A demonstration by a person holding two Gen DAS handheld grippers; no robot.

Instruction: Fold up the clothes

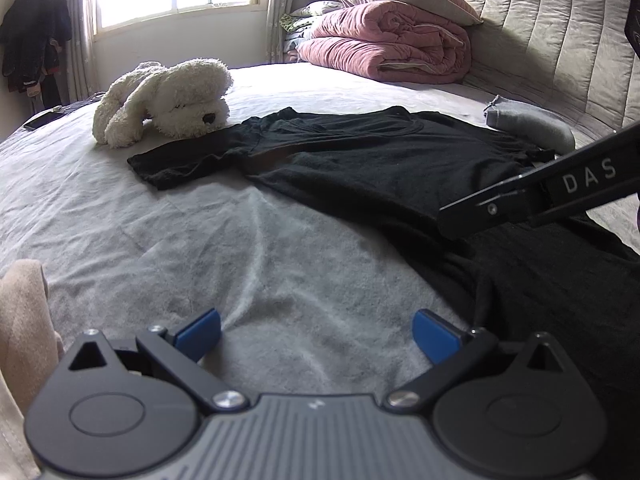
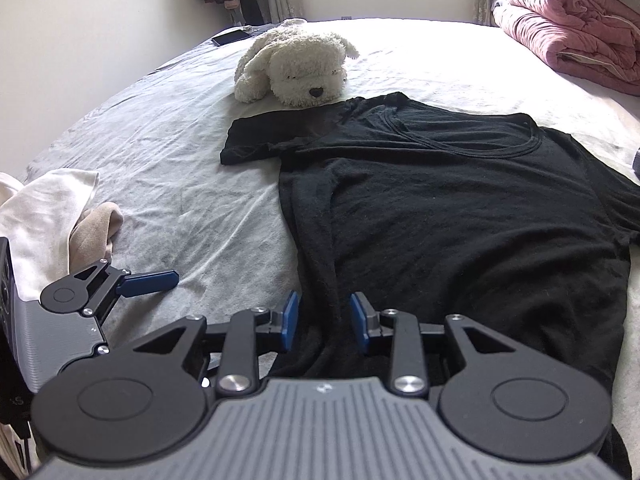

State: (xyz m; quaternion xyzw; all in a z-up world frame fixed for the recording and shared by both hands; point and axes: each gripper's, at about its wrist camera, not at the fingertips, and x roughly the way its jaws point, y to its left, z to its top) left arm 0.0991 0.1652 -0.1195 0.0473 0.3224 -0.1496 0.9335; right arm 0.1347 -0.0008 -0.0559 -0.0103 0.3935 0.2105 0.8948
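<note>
A black T-shirt (image 2: pixel 460 216) lies spread face up on the pale bed sheet (image 2: pixel 180 184), collar far, hem near, its left sleeve (image 1: pixel 180 162) stretched toward a plush dog. My right gripper (image 2: pixel 325 320) hovers at the hem's left corner. Its jaws stand a little apart, and a ridge of black cloth runs between the blue pads (image 2: pixel 290 320). My left gripper (image 1: pixel 318 336) is wide open over bare sheet, left of the shirt (image 1: pixel 400 168), holding nothing. One of its fingers (image 2: pixel 150 280) shows in the right wrist view. The right gripper's side (image 1: pixel 560 184) crosses the left wrist view.
A white plush dog (image 2: pixel 296 68) rests by the shirt's shoulder. Folded pink quilts (image 1: pixel 384 44) and a padded headboard (image 1: pixel 560 40) are at the bed's far right. White and beige clothes (image 2: pixel 52 216) lie near left. A phone (image 2: pixel 230 36) sits at the far edge, and a grey roll (image 1: pixel 528 124) lies right.
</note>
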